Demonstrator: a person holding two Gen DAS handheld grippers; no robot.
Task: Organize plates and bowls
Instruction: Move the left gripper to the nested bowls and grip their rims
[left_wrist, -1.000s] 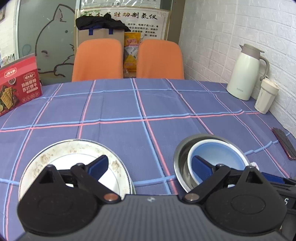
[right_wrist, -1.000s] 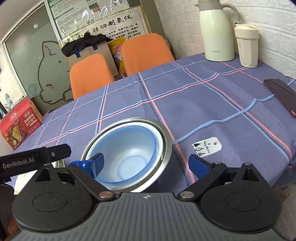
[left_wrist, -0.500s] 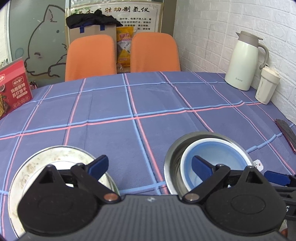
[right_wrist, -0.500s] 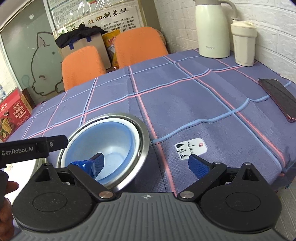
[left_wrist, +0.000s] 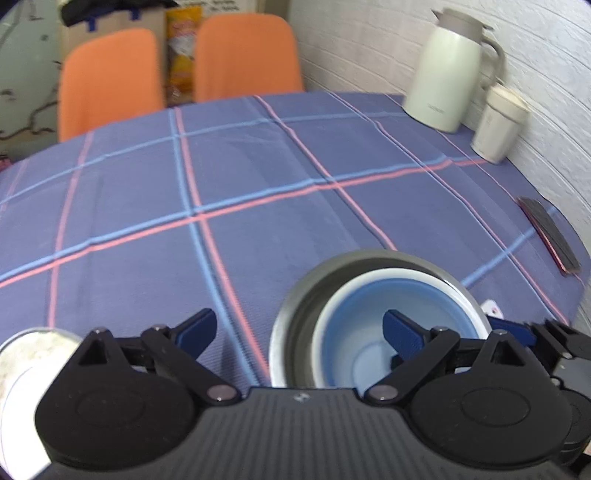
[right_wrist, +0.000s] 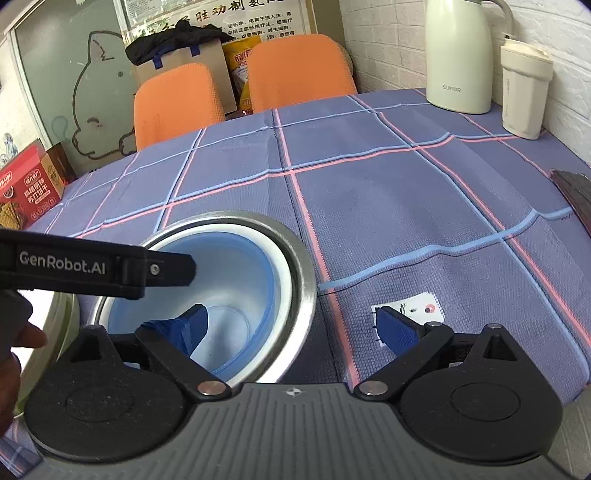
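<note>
A steel bowl (left_wrist: 295, 295) stands on the checked cloth with a blue bowl (left_wrist: 369, 306) nested inside it. My left gripper (left_wrist: 299, 328) is open and straddles their left rim, its right finger inside the blue bowl. The right gripper (right_wrist: 293, 326) is open too and straddles the right rim of the steel bowl (right_wrist: 303, 266); its left finger is down in the blue bowl (right_wrist: 236, 280). A speckled white plate (left_wrist: 22, 354) lies at the far left, mostly hidden. The left gripper's black body (right_wrist: 99, 266) reaches over the bowls in the right wrist view.
A cream thermos jug (left_wrist: 448, 70) and a lidded cup (left_wrist: 498, 122) stand by the brick wall. A dark phone (left_wrist: 550, 229) lies near the table's right edge. Two orange chairs (right_wrist: 240, 88) sit behind the table, a red cracker box (right_wrist: 29, 184) at the far left. A hand (right_wrist: 14, 350) shows low left.
My left gripper has swung right, from over the plate to the bowls' left rim. The right gripper has come closer, its left finger now deeper in the blue bowl.
</note>
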